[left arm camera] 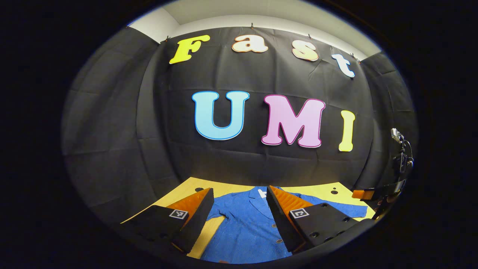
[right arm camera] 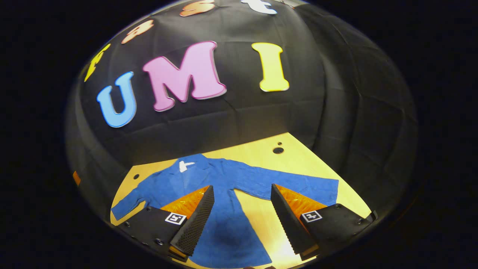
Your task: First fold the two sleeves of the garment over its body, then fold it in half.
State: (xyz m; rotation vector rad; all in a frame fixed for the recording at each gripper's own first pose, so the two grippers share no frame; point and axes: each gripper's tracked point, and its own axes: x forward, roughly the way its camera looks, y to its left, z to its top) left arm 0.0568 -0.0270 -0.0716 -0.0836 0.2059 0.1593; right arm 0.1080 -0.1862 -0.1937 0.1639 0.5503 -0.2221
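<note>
Parted left gripper [left arm camera: 239, 213] above flat garment [left arm camera: 246, 224]

Table: a yellow wooden tabletop [right arm camera: 298, 157] runs back to the foot of the booth wall, brightly lit at the middle.
Holes: dark round holes mark the tabletop, a large one [right arm camera: 278, 150] with a smaller one just behind it near the far right corner, and another [right arm camera: 136, 176] near the left edge.
Wall: black cloth [left arm camera: 112, 130], creased in a grid of fold lines, hangs on three sides.
Clips: small clips [left arm camera: 252, 25] pin the cloth's top edge.
Ceiling: a pale strip [left arm camera: 261, 15] shows above the cloth.
Stand: a dark stand with cables [left arm camera: 401, 157] rises at the right edge of the left gripper view.
</note>
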